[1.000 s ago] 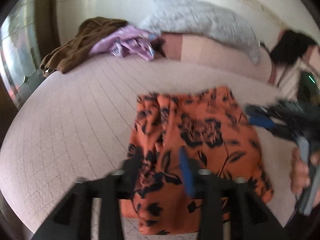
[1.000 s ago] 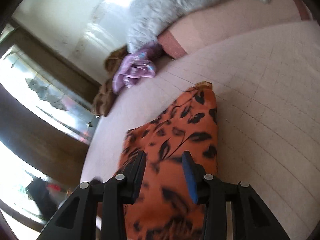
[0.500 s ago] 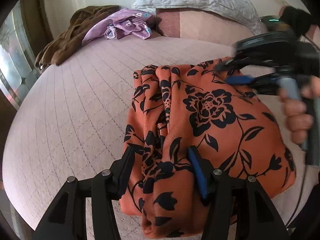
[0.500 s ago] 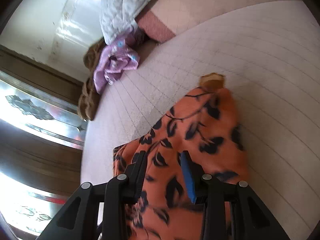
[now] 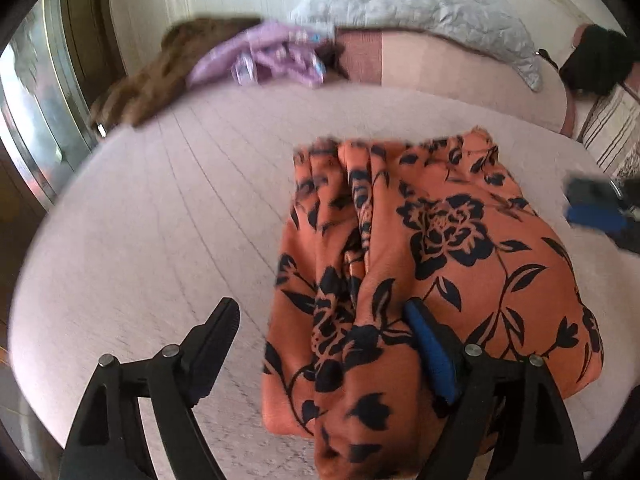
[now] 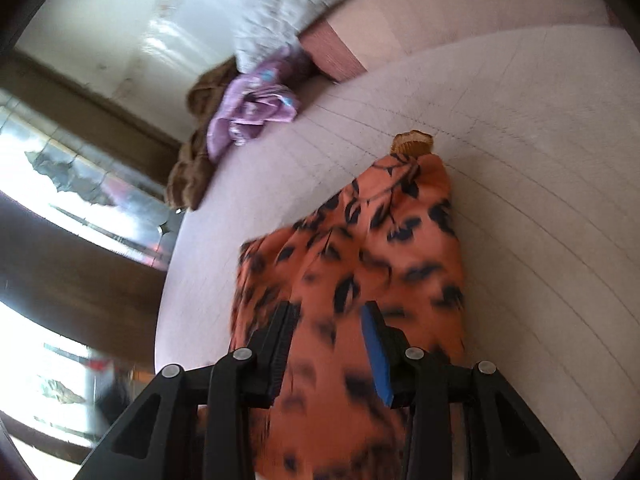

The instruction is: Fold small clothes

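Since half a second ago, the left gripper has let go of the bunched edge of the orange floral garment: its jaws are opening, the black finger now clear over the bedspread to the left of the cloth, the blue-padded finger resting against the fabric's near fold, so the cloth is no longer pinched. The right gripper, which hung over the garment's far right corner then, now sits blurred at the right edge of the left wrist view, off the cloth.

Folded roughly in half, the garment lies on the pale pink quilted bedspread, gathered pleats along its left side and a tan elastic band poking out at its far end. In the right wrist view, the right gripper's jaws stand partly apart above the garment; motion blur keeps me from telling whether the pads press on it.

Farther up the bed, a lilac garment lies crumpled beside a brown one, with a grey quilted pillow behind them.
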`<state>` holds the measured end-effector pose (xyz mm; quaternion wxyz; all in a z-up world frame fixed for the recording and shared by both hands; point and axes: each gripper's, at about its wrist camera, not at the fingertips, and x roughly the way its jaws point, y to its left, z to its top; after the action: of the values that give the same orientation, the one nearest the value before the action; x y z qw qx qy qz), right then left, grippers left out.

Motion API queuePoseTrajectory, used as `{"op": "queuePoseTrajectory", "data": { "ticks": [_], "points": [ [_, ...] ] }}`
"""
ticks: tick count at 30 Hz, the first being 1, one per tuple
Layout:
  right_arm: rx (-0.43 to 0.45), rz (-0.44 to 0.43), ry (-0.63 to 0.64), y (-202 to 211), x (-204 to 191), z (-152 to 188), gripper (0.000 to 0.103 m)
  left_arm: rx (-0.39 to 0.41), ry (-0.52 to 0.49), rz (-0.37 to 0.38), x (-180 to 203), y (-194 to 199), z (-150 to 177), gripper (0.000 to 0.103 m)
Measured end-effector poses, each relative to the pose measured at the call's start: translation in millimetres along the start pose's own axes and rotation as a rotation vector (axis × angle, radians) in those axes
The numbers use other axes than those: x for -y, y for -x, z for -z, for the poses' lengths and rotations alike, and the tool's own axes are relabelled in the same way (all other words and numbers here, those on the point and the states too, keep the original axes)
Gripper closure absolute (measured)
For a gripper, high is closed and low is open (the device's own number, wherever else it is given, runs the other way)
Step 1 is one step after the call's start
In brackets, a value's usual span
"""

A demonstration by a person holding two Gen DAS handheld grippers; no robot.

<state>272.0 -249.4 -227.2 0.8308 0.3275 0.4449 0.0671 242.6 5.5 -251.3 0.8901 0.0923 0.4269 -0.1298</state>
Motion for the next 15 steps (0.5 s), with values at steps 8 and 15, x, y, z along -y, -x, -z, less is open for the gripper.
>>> {"op": "queuePoseTrajectory", "data": {
  "ticks": [8,15],
  "points": [
    [0.02,0.02,0.101,-4.1,19.1,88.6,0.064,0.02,-0.156,-0.132,29.6,-7.5,9.0,0.019],
    [0.002,-0.019,0.06,41.6,22.6,83.0,0.063,0.178,-0.087,-0.077,20.5,31.3,3.8,0.019]
  ]
}}
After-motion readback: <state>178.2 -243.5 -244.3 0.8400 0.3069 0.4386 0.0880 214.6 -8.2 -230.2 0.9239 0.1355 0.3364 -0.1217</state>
